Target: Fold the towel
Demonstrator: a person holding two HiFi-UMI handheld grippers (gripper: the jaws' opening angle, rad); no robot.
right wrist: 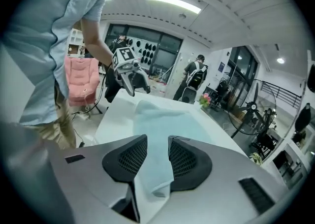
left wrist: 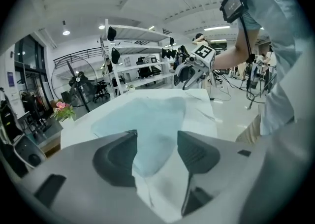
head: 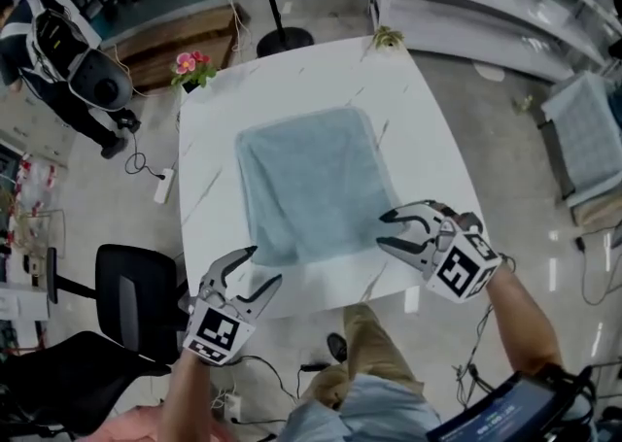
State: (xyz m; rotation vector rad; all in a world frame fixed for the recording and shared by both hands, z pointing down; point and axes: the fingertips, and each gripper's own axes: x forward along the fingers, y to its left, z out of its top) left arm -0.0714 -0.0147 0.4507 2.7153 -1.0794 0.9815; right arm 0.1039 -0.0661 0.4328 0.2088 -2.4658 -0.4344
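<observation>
Both near corners of the towel (head: 311, 183) lie ahead; my left gripper (head: 267, 265) is wide, my right gripper (head: 382, 230) narrower, nearer, both empty.

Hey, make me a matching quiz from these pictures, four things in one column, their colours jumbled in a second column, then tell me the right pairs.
Things:
1. towel
2. flowers
3. chair
4. table

Colours:
A. black
B. pale blue
C. white
D. pink

Right pairs: 1-B, 2-D, 3-A, 4-C.
</observation>
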